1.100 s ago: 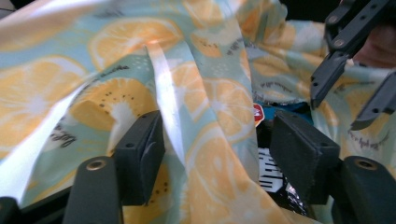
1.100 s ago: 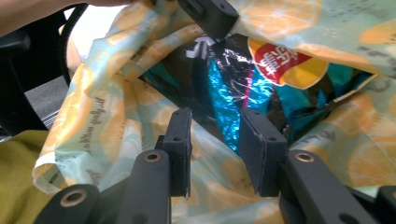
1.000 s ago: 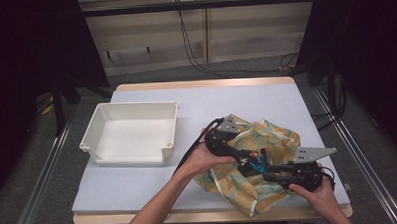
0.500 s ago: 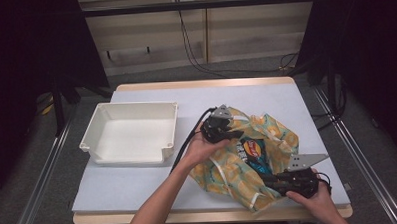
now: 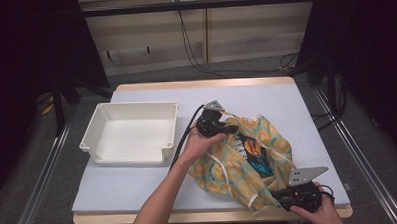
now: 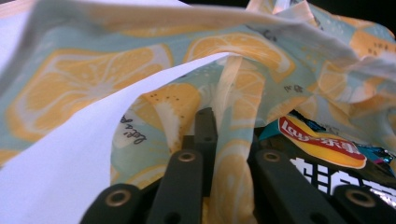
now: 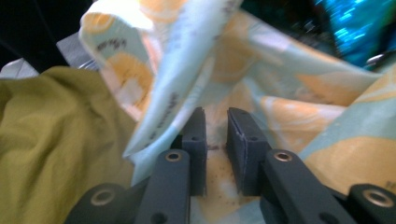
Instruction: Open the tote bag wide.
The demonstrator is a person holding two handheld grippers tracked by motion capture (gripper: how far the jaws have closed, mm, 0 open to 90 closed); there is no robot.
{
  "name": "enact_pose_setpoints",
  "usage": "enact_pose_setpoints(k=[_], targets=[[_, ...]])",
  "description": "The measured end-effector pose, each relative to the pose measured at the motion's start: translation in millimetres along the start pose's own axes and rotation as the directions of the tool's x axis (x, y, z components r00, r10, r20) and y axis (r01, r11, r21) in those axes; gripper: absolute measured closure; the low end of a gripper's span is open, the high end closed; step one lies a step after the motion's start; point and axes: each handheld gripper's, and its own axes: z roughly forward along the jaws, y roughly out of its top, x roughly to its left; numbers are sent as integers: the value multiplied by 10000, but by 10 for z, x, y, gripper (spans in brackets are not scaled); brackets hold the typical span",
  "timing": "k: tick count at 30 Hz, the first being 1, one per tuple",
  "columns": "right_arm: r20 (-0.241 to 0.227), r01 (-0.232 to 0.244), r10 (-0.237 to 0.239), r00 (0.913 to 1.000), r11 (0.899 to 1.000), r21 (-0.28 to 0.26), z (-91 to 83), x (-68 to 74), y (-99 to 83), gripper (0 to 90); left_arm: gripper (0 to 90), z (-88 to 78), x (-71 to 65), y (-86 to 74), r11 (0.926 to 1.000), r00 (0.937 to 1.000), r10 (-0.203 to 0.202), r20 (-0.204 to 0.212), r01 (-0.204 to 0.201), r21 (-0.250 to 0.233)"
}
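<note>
Your left gripper (image 5: 231,129) moved up the table and pinched the bag (image 5: 238,163) edge; right gripper (image 5: 284,199), at the near edge, clamps fabric, jaws narrowing.

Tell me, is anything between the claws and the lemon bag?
No. Both claws already pinch the bag: the left claw grips its strap, the right claw its near edge. The chips sit inside.
</note>
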Motion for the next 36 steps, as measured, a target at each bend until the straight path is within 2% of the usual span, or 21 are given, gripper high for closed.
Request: enact_pose_setpoints(k=[1, 3, 4, 7, 10, 11, 14, 17, 18, 21, 25, 26, 27, 28, 31, 32, 33, 34, 35, 36], targets=[[71, -18, 19, 10000, 9999, -125, -17, -11, 11, 757, 804, -6, -11, 5, 10000, 9999, 53, 152, -52, -66], [117, -24, 27, 9999, 9996, -266, -35, -19, 27, 748, 753, -11, -35, 15, 9998, 9998, 140, 156, -138, -117], [341, 35, -13, 9994, 9980, -638, -83, -33, 65, 734, 718, -42, -90, 41, 9994, 9994, 305, 157, -303, -141], [556, 15, 45, 9984, 9942, -1073, -152, -51, 95, 700, 625, -88, -161, 66, 9987, 9989, 465, 87, -463, -208], [773, 9, 109, 9969, 9886, -1505, -231, -73, 101, 664, 564, -222, -291, 85, 9960, 9975, 701, 63, -696, -555], [819, -68, 202, 9964, 9870, -1603, -259, -79, 100, 658, 555, -222, -291, 85, 9960, 9975, 701, 63, -696, -555], [1114, -192, 428, 9929, 9786, -2048, -336, -103, 94, 644, 529, -403, -424, 77, 9917, 9944, 1049, -121, -1056, -729], [1369, -251, 588, 9888, 9715, -2356, -401, -124, 91, 645, 534, -495, -491, 76, 9886, 9928, 1199, 33, -1191, -920], [1429, -262, 632, 9877, 9686, -2473, -425, -132, 86, 645, 542, -573, -579, 86, 9840, 9899, 1402, 191, -1372, -1135], [1532, -270, 700, 9857, 9635, -2665, -470, -137, 80, 645, 587, -630, -718, 111, 9771, 9814, 1839, 545, -1765, -1192], [1741, -187, 730, 9820, 9553, -2951, -546, -123, 81, 636, 646, -587, -910, 155, 9647, 9609, 2542, 1097, -2440, -986], [1755, -198, 752, 9816, 9542, -2984, -561, -119, 84, 636, 664, -549, -954, 162, 9641, 9577, 2589, 1257, -2484, -937], [1788, -146, 710, 9813, 9542, -2987, -578, -117, 89, 635, 675, -506, -983, 175, 9607, 9517, 2752, 1359, -2668, -768], [1841, -134, 726, 9802, 9525, -3042, -595, -114, 92, 636, 675, -453, -1017, 186, 9593, 9486, 2821, 1433, -2769, -555], [1918, -172, 816, 9780, 9487, -3157, -639, -124, 86, 637, 674, -271, -1087, 216, 9491, 9365, 3088, 1663, -3148, 101], [1930, -183, 833, 9777, 9484, -3166, -648, -133, 79, 636, 673, -209, -1097, 229, 9419, 9298, 3233, 1761, -3341, 352], [1959, -203, 867, 9768, 9479, -3179, -653, -142, 70, 632, 669, -209, -1097, 229, 9419, 9298, 3233, 1761, -3341, 352], [1980, -241, 919, 9759, 9469, -3207, -658, -153, 60, 625, 665, -101, -1117, 260, 9339, 9249, 3351, 1796, -3513, 667], [1980, -241, 919, 9759, 9469, -3207, -658, -153, 60, 625, 655, -101, -1117, 260, 9339, 9249, 3351, 1796, -3513, 667], [2053, -281, 979, 9738, 9474, -3189, -661, -173, 43, 622, 653, 13, -1119, 286, 9302, 9216, 3317, 2013, -3551, 931]])
